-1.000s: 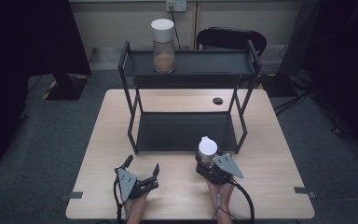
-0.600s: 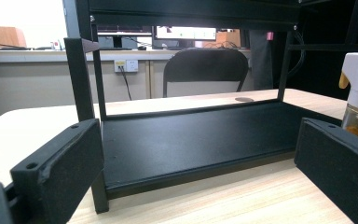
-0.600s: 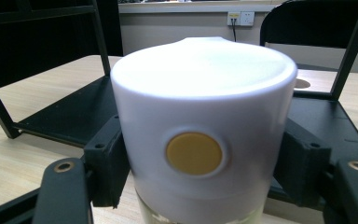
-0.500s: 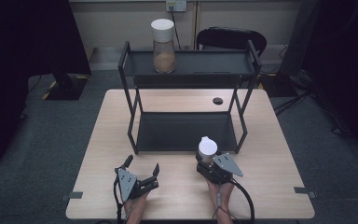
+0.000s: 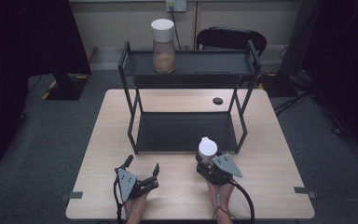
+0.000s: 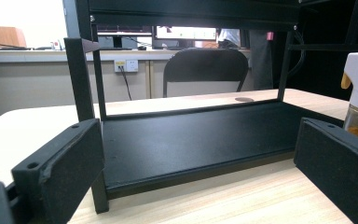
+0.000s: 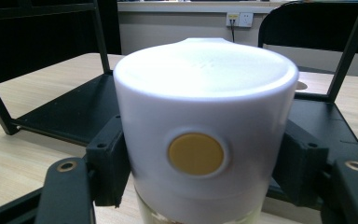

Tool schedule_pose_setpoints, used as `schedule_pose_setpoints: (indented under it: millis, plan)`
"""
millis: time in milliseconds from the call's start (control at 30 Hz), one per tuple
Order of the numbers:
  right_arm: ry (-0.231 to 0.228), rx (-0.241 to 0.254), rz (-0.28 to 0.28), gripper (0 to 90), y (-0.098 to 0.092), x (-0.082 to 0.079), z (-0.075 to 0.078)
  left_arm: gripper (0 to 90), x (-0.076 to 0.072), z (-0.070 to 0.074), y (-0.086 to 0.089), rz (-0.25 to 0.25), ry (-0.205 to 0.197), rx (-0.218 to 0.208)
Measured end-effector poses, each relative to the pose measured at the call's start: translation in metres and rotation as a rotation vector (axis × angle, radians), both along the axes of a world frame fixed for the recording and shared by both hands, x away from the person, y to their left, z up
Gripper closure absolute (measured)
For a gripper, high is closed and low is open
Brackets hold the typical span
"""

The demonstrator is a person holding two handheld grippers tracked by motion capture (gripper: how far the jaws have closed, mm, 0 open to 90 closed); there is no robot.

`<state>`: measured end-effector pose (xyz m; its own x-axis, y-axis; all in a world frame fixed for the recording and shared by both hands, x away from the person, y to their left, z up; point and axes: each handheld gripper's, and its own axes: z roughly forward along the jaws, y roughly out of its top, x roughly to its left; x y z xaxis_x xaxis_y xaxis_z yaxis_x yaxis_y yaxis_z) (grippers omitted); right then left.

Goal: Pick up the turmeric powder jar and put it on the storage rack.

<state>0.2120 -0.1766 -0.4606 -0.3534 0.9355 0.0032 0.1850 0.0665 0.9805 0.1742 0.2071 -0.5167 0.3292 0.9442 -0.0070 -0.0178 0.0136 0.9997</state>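
R claw (image 5: 206,161) clamped on white-lidded jar (image 5: 207,150), jaws just closed in, pads on both sides under lid | jar upright on table (image 5: 270,154), just in front of black rack (image 5: 186,130) lower shelf | L claw (image 5: 143,169) jaws apart, nothing between, we see it left of jar

right gripper (image 5: 208,161) closed on jar (image 5: 207,150)

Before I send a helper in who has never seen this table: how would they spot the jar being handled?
Start at the black two-shelf rack on the wooden table. In front of its right corner stands a white-lidded jar, clamped in the right gripper. Unlike the similar jar on the top shelf, its lid has a yellow button.
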Motion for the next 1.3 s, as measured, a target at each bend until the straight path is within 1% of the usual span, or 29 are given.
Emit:
schedule_pose_setpoints:
  millis: [400, 800, 1300]
  plan:
    - [-0.024, 0.014, 0.010, 29.8, -0.003, -0.007, 0.002, 1.2, 0.000, 0.000, 0.000, 0.000, 0.000, 0.000]
    - [-0.040, 0.027, 0.015, 29.9, -0.007, -0.013, 0.008, 1.2, 0.000, 0.000, 0.000, 0.000, 0.000, 0.000]
    - [-0.072, 0.019, 0.028, 29.8, -0.006, -0.019, 0.018, 1.2, 0.000, 0.000, 0.000, 0.000, 0.000, 0.000]
